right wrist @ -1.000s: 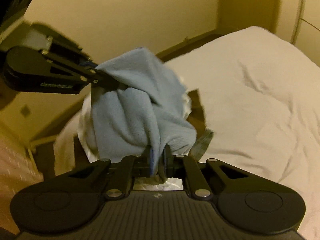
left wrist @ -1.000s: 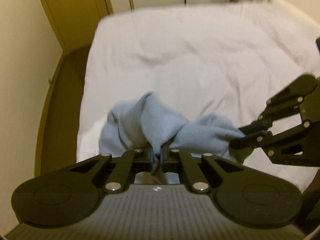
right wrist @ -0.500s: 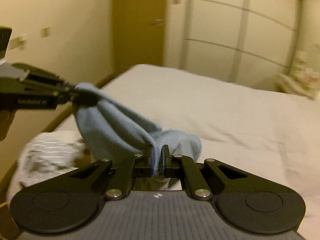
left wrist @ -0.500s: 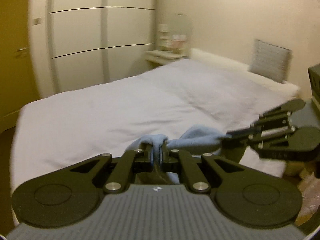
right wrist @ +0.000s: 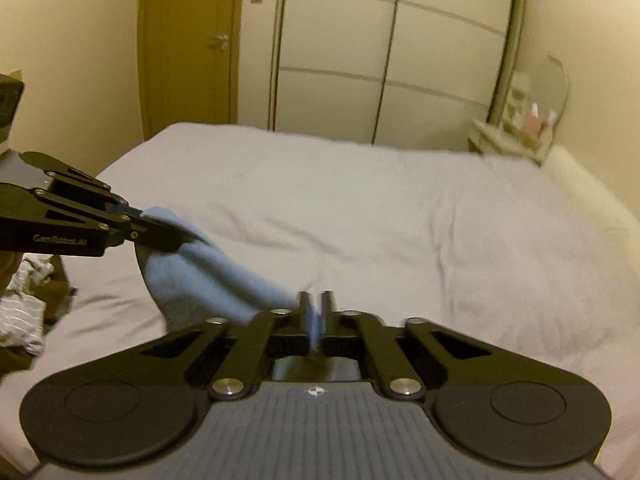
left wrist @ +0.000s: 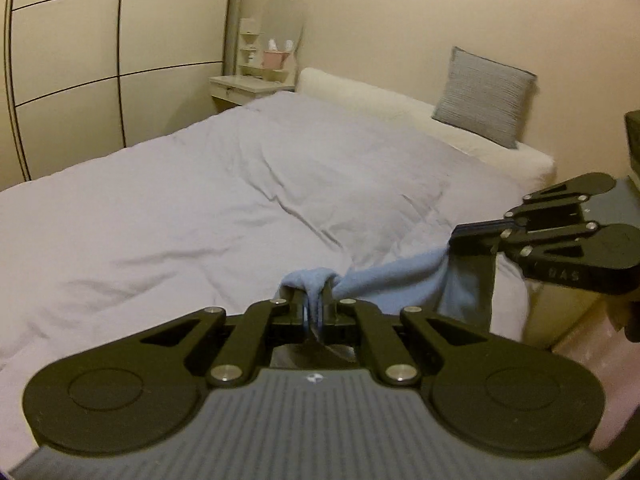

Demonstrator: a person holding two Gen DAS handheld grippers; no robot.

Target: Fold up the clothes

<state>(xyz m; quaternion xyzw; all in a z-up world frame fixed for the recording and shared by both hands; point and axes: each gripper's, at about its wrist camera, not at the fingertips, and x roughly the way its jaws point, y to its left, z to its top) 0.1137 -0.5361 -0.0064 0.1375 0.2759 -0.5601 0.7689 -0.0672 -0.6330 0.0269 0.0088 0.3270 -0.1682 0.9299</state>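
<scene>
I hold a light blue garment [left wrist: 384, 276] stretched in the air between my two grippers, above the near edge of the bed [left wrist: 200, 208]. My left gripper [left wrist: 315, 304] is closed tight on a bunched corner of the cloth; a small roll of it spills over the tops of the fingers and a thin strip runs down between them. From there the fabric rises to the right in a taut band to my right gripper [left wrist: 460, 236], which pinches the other corner. Below that band the rest of the garment hangs down in front of the bed's side.

Seen from the right wrist, my right gripper [right wrist: 318, 304] is closed on a narrow fold of the same blue cloth [right wrist: 208, 276], which sticks up just between the fingers. The fabric runs up and to the left to my left gripper [right wrist: 176, 236], where it is gathered into a rounded bunch at the tips. The garment is slightly blurred here.

The bed's white cover is wrinkled. A grey cushion [left wrist: 484, 100] leans against the wall at the head of the bed. A heap of striped cloth [right wrist: 24, 312] lies off the bed's left side.
</scene>
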